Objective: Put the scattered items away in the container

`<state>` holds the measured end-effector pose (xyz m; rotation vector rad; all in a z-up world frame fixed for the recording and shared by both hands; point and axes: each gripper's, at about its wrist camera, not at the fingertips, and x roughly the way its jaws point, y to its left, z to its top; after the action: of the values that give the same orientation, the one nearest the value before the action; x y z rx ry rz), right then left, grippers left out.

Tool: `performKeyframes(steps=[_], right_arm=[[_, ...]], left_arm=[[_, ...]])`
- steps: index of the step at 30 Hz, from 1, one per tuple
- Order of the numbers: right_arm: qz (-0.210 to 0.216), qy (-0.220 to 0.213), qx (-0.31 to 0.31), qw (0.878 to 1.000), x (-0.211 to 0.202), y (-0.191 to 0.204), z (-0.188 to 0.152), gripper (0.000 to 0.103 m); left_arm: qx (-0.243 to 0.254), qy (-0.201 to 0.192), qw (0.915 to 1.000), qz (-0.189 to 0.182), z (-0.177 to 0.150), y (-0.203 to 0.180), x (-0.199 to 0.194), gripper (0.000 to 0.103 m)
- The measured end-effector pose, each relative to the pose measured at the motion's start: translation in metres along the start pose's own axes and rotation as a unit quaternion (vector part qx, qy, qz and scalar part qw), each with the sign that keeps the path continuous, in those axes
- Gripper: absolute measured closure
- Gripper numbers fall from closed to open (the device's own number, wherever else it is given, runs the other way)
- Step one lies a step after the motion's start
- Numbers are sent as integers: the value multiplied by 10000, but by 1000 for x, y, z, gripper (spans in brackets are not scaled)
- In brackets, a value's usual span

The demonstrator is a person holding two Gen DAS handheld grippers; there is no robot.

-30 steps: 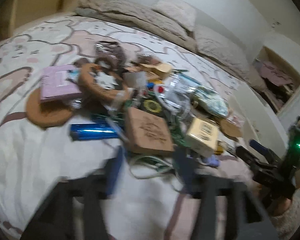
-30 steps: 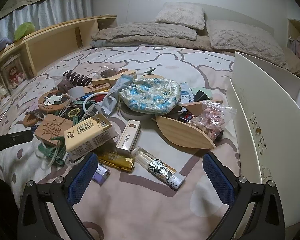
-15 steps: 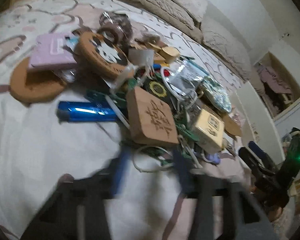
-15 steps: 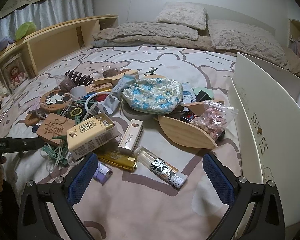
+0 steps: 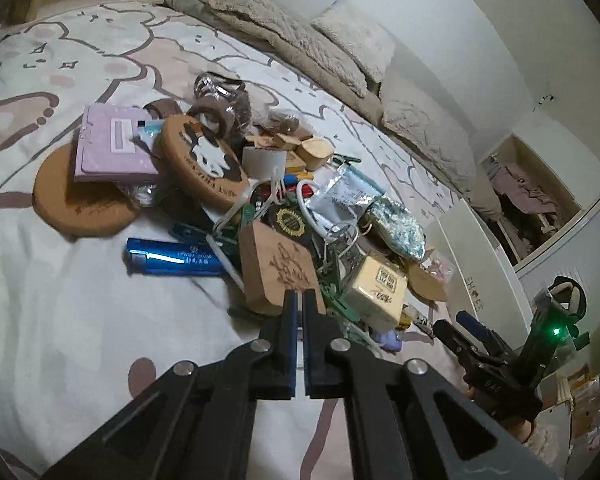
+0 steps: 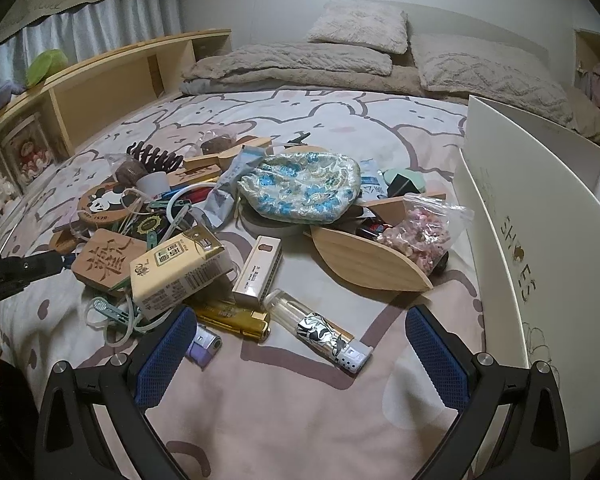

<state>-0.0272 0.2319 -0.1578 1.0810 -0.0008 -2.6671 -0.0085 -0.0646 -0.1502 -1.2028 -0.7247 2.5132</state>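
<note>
Our left gripper (image 5: 299,298) jaws closed at wooden plaque (image 5: 278,266) edge, nothing visibly pinched. Right gripper (image 6: 300,344) gapes wide, frame bottom, waiting beside white box (image 6: 540,240).

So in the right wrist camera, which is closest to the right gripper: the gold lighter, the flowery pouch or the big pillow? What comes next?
1. Gold lighter, just ahead of the right gripper, left of centre.
2. Flowery pouch, mid-pile.
3. Big pillow, far end of the bed.
</note>
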Motion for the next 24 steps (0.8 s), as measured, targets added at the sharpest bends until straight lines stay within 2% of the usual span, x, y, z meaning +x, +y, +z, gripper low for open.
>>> performKeyframes(steps=[3,5,7,12,18,21,22,23,24], right_arm=[[3,9,-15,10000,0,0,0,0],[7,14,-15,10000,0,0,0,0],[9,15,-20,10000,0,0,0,0],[5,1,-34,10000,0,1,0,0],[-135,-43,-73,9999,-2,-2,0,0],[-264,-41,-41,9996,-4,-6,-1,0],[-264,-20,-18,9996,-3,-7,-1,0],[-265,5,-9,9996,-3,-8,-2,0],[-283,29,-25,9996,-2,-8,-2,0]], left_arm=[[40,228,9995,217,-7,1,9,96],[192,326,9986,381,-9,-3,15,78],[385,379,9973,501,-13,-9,19,74],[792,602,9904,957,-24,-16,33,74],[1578,646,9724,1593,-36,-35,49,74],[1758,649,9680,1670,-38,-37,50,74],[1748,648,9691,1614,-37,-37,50,77],[1723,652,9706,1548,-36,-36,49,94],[1645,648,9738,1432,-35,-34,46,99]])
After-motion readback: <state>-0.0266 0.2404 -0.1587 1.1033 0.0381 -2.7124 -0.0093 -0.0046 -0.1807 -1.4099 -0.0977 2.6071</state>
